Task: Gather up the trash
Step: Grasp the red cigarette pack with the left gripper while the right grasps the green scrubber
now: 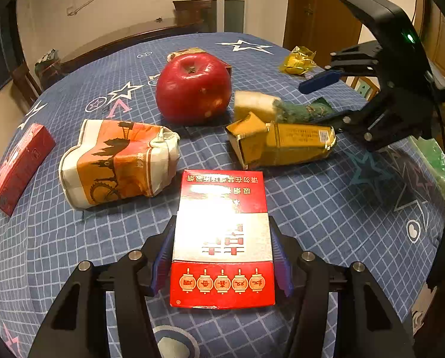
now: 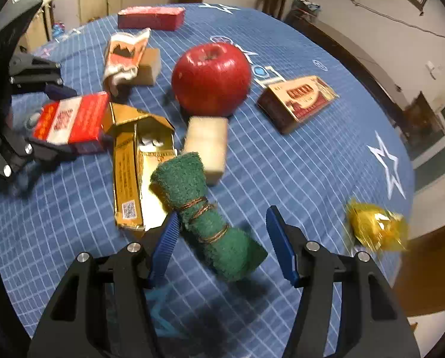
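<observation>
A: Left gripper (image 1: pixel 222 256)?
B: Clamped on red cigarette pack (image 1: pixel 222 238), flat on blue tablecloth (image 1: pixel 326 208).
A: Right gripper (image 2: pixel 222 238)?
B: Jaws apart, straddling green scouring roll (image 2: pixel 210 217); only one pad touches.
A: Neighbours?
B: Gold carton (image 2: pixel 133 173) touching roll; apple (image 2: pixel 212 77), sponge (image 2: pixel 206 146) behind; yellow wrapper (image 2: pixel 377 228) apart.

A red apple (image 1: pixel 193 88) sits mid-table on the blue checked cloth (image 1: pixel 311 214). A cream sponge (image 2: pixel 206 146) lies just at its 6 o'clock in the right wrist view. Beyond the table stand cabinets (image 2: pixel 82 0) at 11 o'clock, a dark chair (image 1: pixel 192 10) and a glazed door (image 1: pixel 222 0).
</observation>
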